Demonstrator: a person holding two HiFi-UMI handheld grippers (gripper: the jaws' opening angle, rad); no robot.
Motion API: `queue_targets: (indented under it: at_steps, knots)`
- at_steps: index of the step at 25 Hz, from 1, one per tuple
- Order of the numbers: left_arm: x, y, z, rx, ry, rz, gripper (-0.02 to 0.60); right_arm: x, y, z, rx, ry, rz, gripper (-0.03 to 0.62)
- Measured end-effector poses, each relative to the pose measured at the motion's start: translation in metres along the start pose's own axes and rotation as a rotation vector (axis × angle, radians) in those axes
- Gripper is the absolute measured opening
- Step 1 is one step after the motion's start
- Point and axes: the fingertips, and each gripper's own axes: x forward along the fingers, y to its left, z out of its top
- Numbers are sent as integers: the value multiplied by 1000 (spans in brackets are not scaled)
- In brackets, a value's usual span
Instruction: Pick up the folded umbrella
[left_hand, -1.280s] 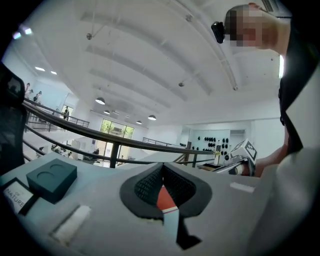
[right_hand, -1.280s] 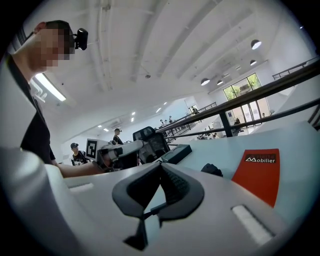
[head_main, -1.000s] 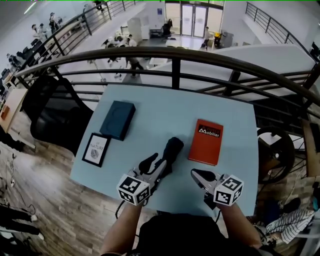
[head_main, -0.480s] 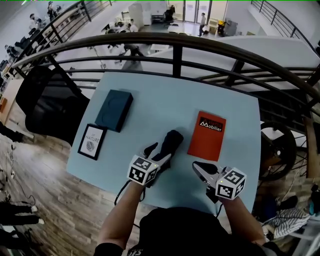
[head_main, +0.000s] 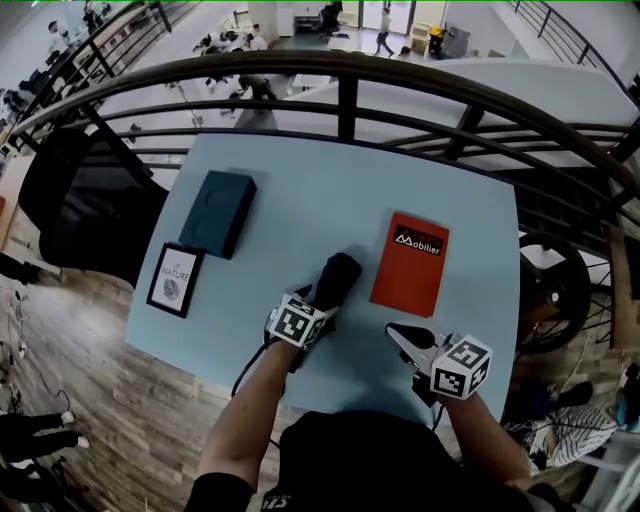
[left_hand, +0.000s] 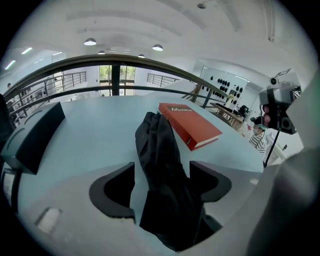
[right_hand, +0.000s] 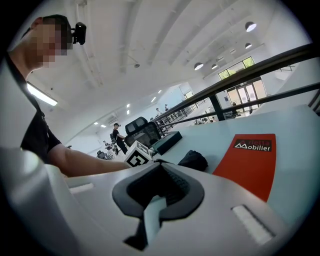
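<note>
At the near right, the right gripper (head_main: 395, 333) hangs over the tabletop (head_main: 300, 190), its jaws together with nothing between them. Left of it, the left gripper (left_hand: 162, 175) tilts down over the near end of the black umbrella (head_main: 338, 277). Its jaws have just been opening and stand wide apart, one on either side of the umbrella, not clamping it. The umbrella lies mid-tabletop, pointing away, just left of a red book (head_main: 411, 262). Further left are a framed card (head_main: 174, 280) and, beyond it, a dark blue box (head_main: 217, 212). A railing (head_main: 340, 75) runs along the far side.

Head view looks steeply down on the table (head_main: 300, 190); both gripper views skim low across it, sharing the red book (head_main: 410, 265).
</note>
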Motion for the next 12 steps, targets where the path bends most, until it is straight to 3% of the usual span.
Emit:
queue_targets:
  at_steps: [3,7,12]
  knots:
    - [9,-4,-2,-22,45,-30,368,-1,-3,0,3,-1,-6,0]
    - [25,-18,-6,11,102,-46,367,-4,-5,0,7,-4,-11,0]
    - [38,-8,-17,38,173,20,368,-10,-8,-2,14,-4,-26,0]
